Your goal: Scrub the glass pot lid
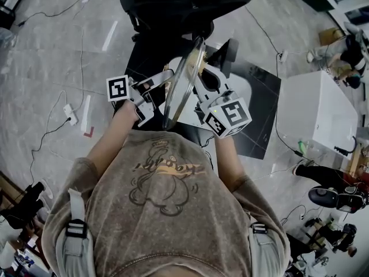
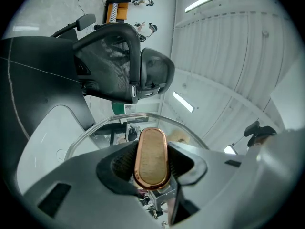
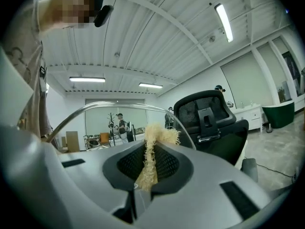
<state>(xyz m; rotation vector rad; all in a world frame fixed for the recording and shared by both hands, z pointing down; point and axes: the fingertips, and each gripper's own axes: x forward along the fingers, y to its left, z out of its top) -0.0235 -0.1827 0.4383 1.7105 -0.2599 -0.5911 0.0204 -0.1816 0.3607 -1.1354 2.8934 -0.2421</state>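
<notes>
The glass pot lid (image 1: 182, 85) stands on edge in front of my chest, between the two grippers. My left gripper (image 1: 157, 86) is shut on its copper-rimmed knob (image 2: 151, 157), which sits upright between the jaws (image 2: 151, 165). The lid's rim (image 2: 95, 128) arcs beyond the knob. My right gripper (image 1: 202, 94) is shut on a pale yellow fibrous scrubber (image 3: 150, 151), its tuft at the lid's other face (image 3: 95, 107). Through the glass the tuft (image 2: 180, 136) shows in the left gripper view. Whether it touches the glass I cannot tell.
A black office chair (image 1: 173, 4) stands just ahead, also seen in the left gripper view (image 2: 119, 61) and the right gripper view (image 3: 209, 113). A white box (image 1: 317, 114) is at the right. Cables (image 1: 63, 111) trail over the grey floor. People sit far right (image 1: 346, 56).
</notes>
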